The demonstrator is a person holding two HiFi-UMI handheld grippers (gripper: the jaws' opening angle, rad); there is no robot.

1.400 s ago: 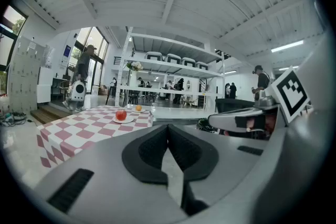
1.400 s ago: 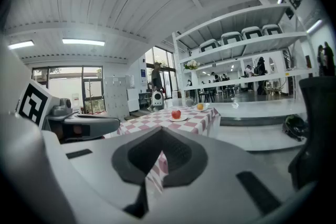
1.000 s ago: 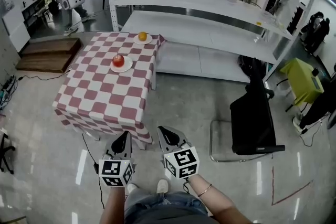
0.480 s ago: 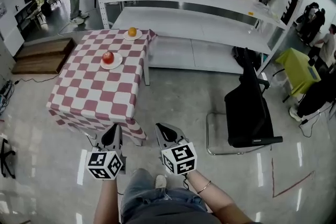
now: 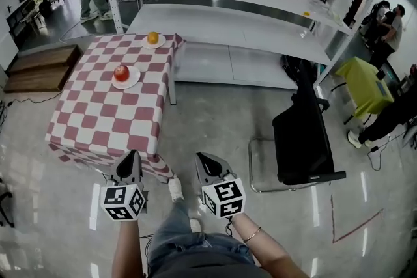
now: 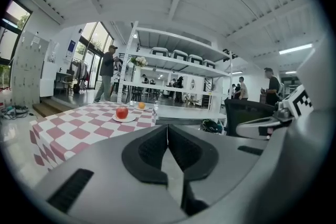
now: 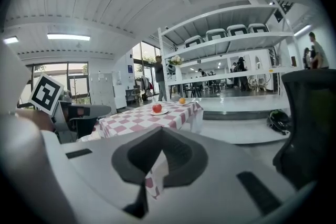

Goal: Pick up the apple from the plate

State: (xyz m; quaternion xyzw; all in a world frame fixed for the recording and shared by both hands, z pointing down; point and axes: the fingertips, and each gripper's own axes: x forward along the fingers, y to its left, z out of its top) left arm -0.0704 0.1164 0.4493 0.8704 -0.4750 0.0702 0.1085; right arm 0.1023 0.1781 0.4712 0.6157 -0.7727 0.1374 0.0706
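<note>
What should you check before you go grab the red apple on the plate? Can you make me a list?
1. The apple sits on its plate: ok.
2. It is easy to tell from the orange farther back: ok.
3. Is the left hand-held gripper open for grabbing: not ok, jaws together.
4. Is the right hand-held gripper open: not ok, jaws together.
5. Nothing held in either one: ok.
6. Close enough to reach: not ok, both are short of the table.

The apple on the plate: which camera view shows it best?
The head view: it looks down on the apple, whole on its white plate. Both gripper views show it from the side, small and far.
</note>
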